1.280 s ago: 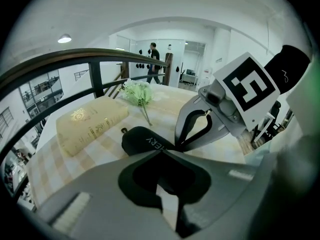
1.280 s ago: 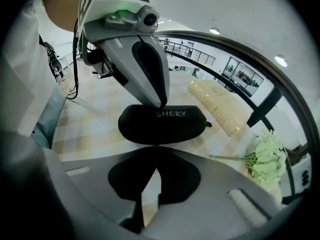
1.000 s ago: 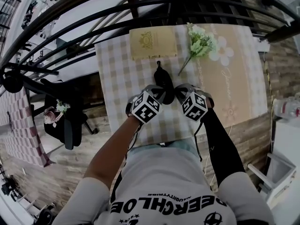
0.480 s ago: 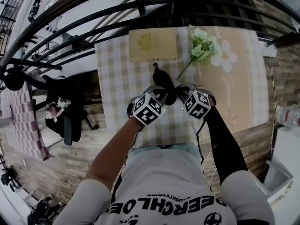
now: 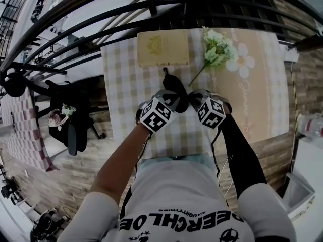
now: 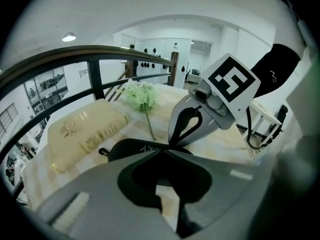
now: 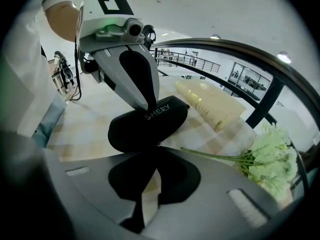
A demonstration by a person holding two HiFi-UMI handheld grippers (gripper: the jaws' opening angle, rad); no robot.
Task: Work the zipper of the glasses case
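Your right gripper [image 7: 157,146] has its jaws pressed together at the near end of the black glasses case [image 7: 150,125]. They seem to pinch the zipper pull [image 7: 157,143], though it is too small at the tips to be sure. Your left gripper [image 6: 167,147] comes at the same end from the other side. Its jaws are barely parted and opening, and their tips nip the top of the case just beside the pale lettering [image 7: 158,112] printed on the lid. From the head view the two grippers lean in toward each other, so that their tips almost meet over that end of the case — the marker cubes sit back toward you on either side. The case lies closed and flat on the checked tablecloth [image 5: 126,84], with its long side running away from you. A small loop [image 5: 165,70] at its far end points toward the cream book [image 5: 163,48]. That book lies flat beyond the case, near it but apart, with a gold emblem on its cover. To the right, a sprig of pale green flowers [image 5: 217,47] lies on its side. Its stem slants down toward the case and ends just beside it. The flower heads rest on a beige mat [image 5: 257,84] with a printed daisy, which covers the right part of the table. A dark railing [image 5: 166,11] curves past the table's far edge.
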